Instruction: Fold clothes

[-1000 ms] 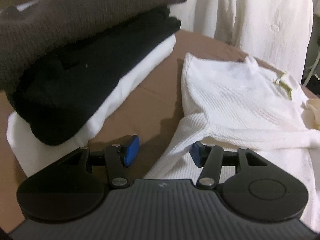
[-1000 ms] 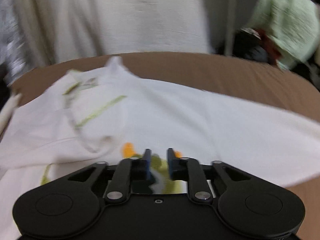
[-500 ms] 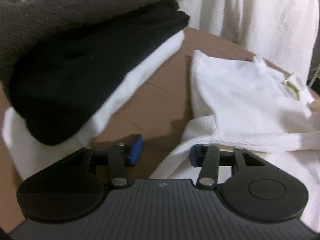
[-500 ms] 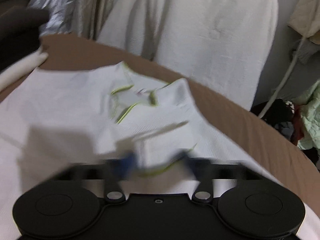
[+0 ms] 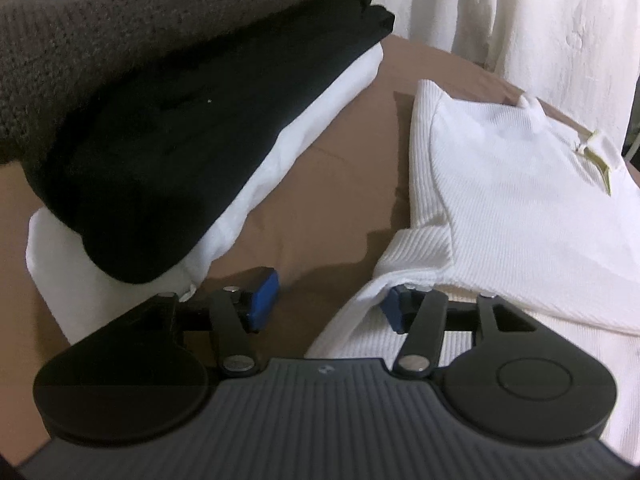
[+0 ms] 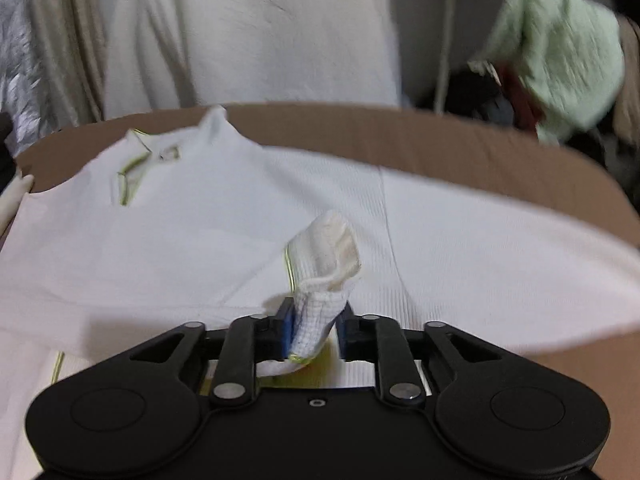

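On counter (image 5: 328, 184): folded stack (image 5: 168, 128) beside white shirt (image 5: 520, 208).
Left gripper (image 5: 326, 300): spread (one pad under sleeve).
Right gripper (image 6: 316, 324): just opening, shirt fold between.

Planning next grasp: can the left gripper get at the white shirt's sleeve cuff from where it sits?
Probably yes. The left gripper is open, and the sleeve cuff of the white shirt lies right at its right-hand finger. Only bare brown tabletop between them; the folded stack sits off to the side.
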`<action>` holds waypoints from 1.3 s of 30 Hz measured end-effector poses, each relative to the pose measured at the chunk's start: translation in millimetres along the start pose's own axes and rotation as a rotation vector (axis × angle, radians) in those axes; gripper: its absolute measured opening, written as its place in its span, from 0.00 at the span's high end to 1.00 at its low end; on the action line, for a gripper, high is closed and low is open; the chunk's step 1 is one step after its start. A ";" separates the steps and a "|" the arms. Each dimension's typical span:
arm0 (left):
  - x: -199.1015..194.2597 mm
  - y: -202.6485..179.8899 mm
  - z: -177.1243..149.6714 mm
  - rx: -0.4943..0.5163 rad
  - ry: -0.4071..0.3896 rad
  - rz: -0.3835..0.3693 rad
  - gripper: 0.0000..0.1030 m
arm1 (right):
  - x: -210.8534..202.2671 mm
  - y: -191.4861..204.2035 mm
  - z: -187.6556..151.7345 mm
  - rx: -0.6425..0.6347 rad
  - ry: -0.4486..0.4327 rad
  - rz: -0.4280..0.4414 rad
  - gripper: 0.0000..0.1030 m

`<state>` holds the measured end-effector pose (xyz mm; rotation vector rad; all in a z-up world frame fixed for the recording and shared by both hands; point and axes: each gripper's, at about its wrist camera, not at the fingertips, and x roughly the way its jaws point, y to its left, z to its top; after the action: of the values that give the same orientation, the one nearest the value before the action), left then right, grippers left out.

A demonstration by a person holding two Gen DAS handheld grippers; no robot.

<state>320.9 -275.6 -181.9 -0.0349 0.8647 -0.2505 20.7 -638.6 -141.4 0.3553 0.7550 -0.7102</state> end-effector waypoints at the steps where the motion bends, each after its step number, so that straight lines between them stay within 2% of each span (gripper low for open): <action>1: -0.8 2.2 1.5 -0.002 0.007 -0.003 0.45 | -0.1 0.4 -4.6 -0.007 0.009 -0.021 0.57; 3: -1.7 6.0 3.8 -0.017 0.016 -0.007 0.42 | 1.2 1.0 -12.3 -0.035 0.025 -0.051 0.56; 8: -11.2 11.7 6.4 -0.086 0.004 -0.027 0.40 | -9.6 -19.3 -20.3 0.001 0.017 0.015 0.53; 10: -21.8 14.9 7.5 -0.125 0.008 -0.087 0.39 | -12.2 -26.5 -14.7 0.017 0.007 0.055 0.52; 12: -33.5 17.8 5.9 -0.150 -0.004 -0.177 0.39 | -14.3 -31.6 -8.2 0.022 -0.007 0.091 0.52; 14: -43.3 18.1 3.9 -0.149 -0.026 -0.244 0.39 | -10.6 -35.1 -0.5 0.038 -0.007 0.129 0.48; 18: -55.1 15.5 3.3 -0.126 -0.096 -0.287 0.39 | 10.8 -38.7 12.5 0.102 0.022 0.161 0.42; 21: -43.6 12.3 2.6 -0.139 -0.084 -0.299 0.38 | 40.6 -44.5 16.1 0.168 0.058 0.157 0.42; 22: -38.3 11.3 -0.4 -0.146 -0.064 -0.296 0.38 | 47.7 -42.3 15.8 0.145 0.048 0.162 0.53; 23: -33.3 13.2 -4.6 -0.149 -0.045 -0.282 0.38 | 53.3 -34.1 16.7 0.061 0.035 0.157 0.79; 25: -22.5 8.0 -10.1 -0.126 -0.024 -0.245 0.38 | 46.6 -8.0 21.6 -0.146 -0.036 0.099 0.93; 26: -19.3 5.0 -11.6 -0.108 -0.017 -0.218 0.38 | 41.4 5.6 24.2 -0.248 -0.078 0.066 0.93; 27: -18.8 2.9 -12.6 -0.096 -0.018 -0.203 0.38 | 31.3 13.3 29.0 -0.288 -0.127 0.064 0.94; 29: -20.3 6.8 -15.8 -0.083 -0.020 -0.190 0.38 | 11.0 18.5 38.2 -0.297 -0.209 0.077 0.94; 32: -17.1 2.9 -13.5 -0.035 0.004 -0.138 0.38 | -1.1 15.8 42.5 -0.309 -0.255 0.037 0.94; 34: -10.1 -8.1 -16.3 0.079 0.055 -0.064 0.38 | 8.6 12.3 38.5 -0.321 -0.211 0.002 0.94; 36: -12.7 -22.2 -19.8 0.198 0.035 0.000 0.33 | 22.1 10.9 30.5 -0.332 -0.146 -0.020 0.94; 38: -16.0 -28.7 -21.4 0.221 0.017 0.035 0.32 | 28.8 11.5 21.1 -0.335 -0.113 -0.021 0.93; 39: -17.7 -28.7 -21.2 0.216 0.004 0.017 0.32 | 30.2 10.8 17.6 -0.332 -0.109 -0.015 0.93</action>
<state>288.1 -297.8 -178.6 0.1739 0.8380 -0.3266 52.5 -654.0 -150.7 0.0092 0.7572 -0.6012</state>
